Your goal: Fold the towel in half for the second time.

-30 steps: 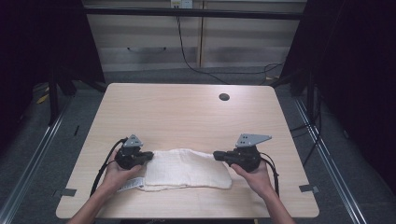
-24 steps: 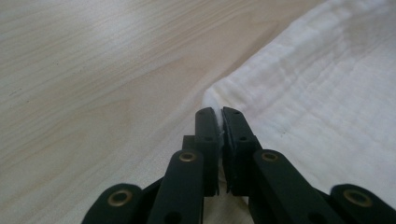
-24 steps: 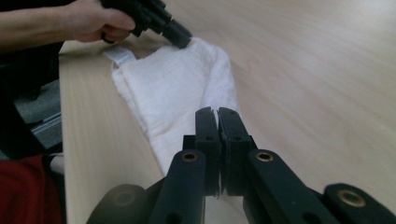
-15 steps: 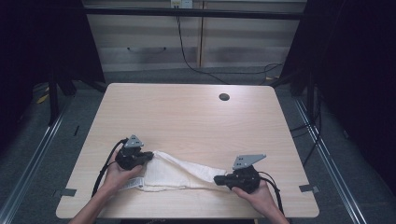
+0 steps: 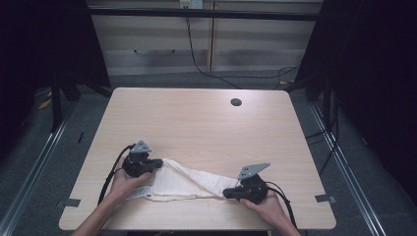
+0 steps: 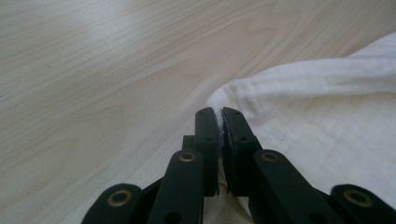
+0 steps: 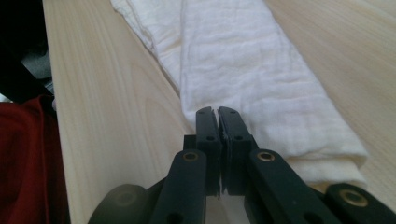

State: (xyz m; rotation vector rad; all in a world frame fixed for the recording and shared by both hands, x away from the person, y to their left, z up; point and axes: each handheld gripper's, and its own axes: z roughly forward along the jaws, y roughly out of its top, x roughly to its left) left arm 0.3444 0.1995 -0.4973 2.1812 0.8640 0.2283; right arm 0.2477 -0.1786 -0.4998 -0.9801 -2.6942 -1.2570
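A white cloth (image 5: 184,182) lies on the light wooden table (image 5: 196,123), well on the near side of the table's small dark cable hole (image 5: 236,102) and close to the front edge, stretched into a folded band between the two hands. The left gripper (image 5: 156,165) sits at the cloth's left end; seen from the left gripper view, its black jaws stand pressed together with a thin edge of the white cloth (image 6: 327,107) pinched in the slit between them, the fabric bunching into a soft ridge just beyond the tips. The right gripper (image 5: 227,193) holds the cloth's other end, lower toward the front edge than the left one, so the band runs on a slant away from the cable hole. In the right gripper view its jaws are likewise closed tight, and a sliver of cloth (image 7: 243,70) seems to be caught between them — the seam is narrow and the fabric there is hard to make out, but the folded band leads straight from the tips (image 7: 218,112). A small printed label (image 5: 138,192) shows at the cloth's left end, beside the left hand (image 5: 123,183). The right hand (image 5: 268,206) grips its tool just at the table's front edge.
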